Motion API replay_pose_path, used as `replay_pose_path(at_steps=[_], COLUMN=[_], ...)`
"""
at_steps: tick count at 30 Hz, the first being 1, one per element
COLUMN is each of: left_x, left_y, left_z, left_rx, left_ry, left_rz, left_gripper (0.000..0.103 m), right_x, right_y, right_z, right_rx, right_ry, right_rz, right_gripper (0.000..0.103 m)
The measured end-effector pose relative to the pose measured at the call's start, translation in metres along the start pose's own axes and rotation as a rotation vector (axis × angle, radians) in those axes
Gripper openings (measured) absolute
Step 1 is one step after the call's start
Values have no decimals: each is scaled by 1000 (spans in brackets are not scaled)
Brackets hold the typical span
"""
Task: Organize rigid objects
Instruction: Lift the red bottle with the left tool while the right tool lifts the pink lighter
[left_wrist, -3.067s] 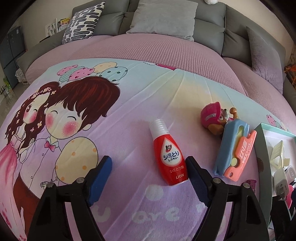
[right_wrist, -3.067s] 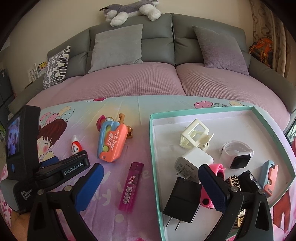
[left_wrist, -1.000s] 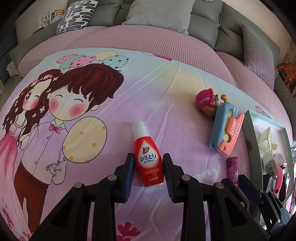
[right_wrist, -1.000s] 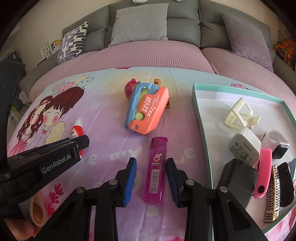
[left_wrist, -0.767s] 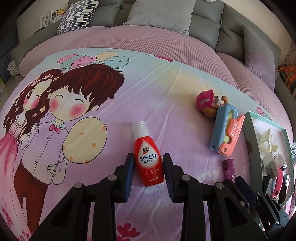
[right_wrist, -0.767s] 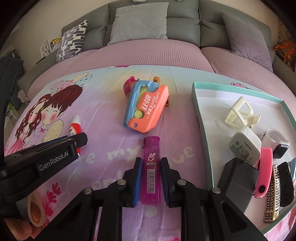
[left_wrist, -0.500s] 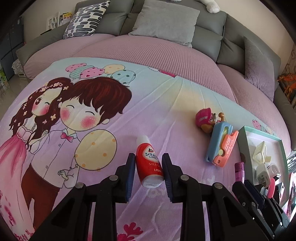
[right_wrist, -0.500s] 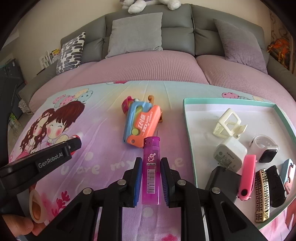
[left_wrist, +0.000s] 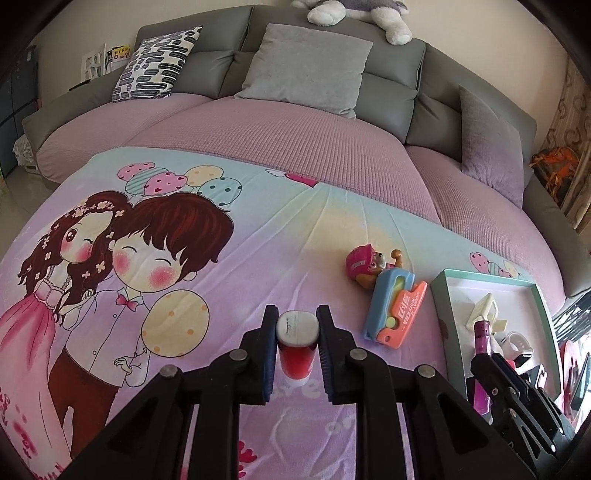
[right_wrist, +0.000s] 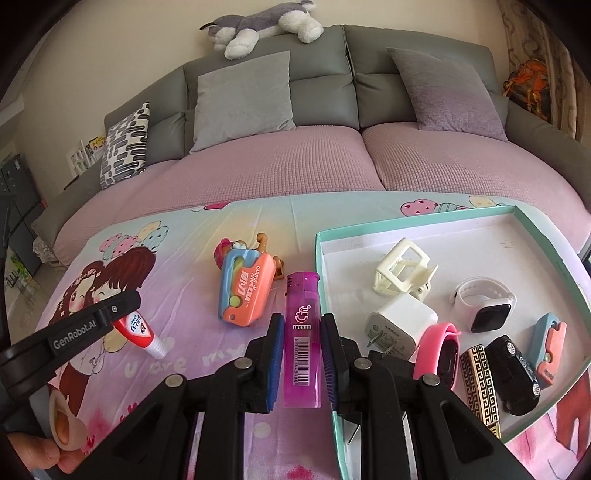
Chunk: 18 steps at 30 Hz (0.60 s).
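My left gripper (left_wrist: 297, 325) is shut on a small red bottle with a white cap (left_wrist: 297, 341), held above the printed cloth with the cap pointing forward; the bottle also shows in the right wrist view (right_wrist: 138, 330). My right gripper (right_wrist: 302, 330) is shut on a purple lighter (right_wrist: 302, 332), held in the air just left of the teal-rimmed tray (right_wrist: 318, 266). The lighter also shows in the left wrist view (left_wrist: 482, 347). The tray holds several small items: a cream frame (right_wrist: 402, 271), a white charger (right_wrist: 400, 321), a white watch (right_wrist: 484, 301).
A blue-and-orange toy knife (right_wrist: 245, 290) lies on a pink-capped dog figure (left_wrist: 364, 264) on the cloth, left of the tray. A grey sofa with cushions (right_wrist: 243, 99) and a plush dog (right_wrist: 258, 26) runs along the back.
Both grippers closed on their objects and lifted them off the cloth. The red bottle has tilted cap-forward in the left gripper. The right gripper with the lighter has risen beside the tray.
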<state>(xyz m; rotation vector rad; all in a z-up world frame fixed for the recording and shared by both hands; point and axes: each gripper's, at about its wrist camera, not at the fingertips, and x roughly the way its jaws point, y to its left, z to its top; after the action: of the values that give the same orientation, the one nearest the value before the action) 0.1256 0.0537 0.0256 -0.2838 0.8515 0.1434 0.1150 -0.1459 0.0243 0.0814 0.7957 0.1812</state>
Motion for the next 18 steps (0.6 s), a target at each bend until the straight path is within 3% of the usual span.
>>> replay_pose_path(at_steps=[10, 18], left_x=[-13, -20], left_y=[-21, -68], left_z=[3, 2], left_rx=[40, 134], left_ry=[-27, -38], left_rz=[-43, -122], left_gripper=[21, 21], right_x=[-9, -19], right_y=[-22, -86], right_z=[4, 6], right_rx=[49, 201], right_ry=[-38, -55], right_rz=[-18, -99], right_gripper=[21, 21])
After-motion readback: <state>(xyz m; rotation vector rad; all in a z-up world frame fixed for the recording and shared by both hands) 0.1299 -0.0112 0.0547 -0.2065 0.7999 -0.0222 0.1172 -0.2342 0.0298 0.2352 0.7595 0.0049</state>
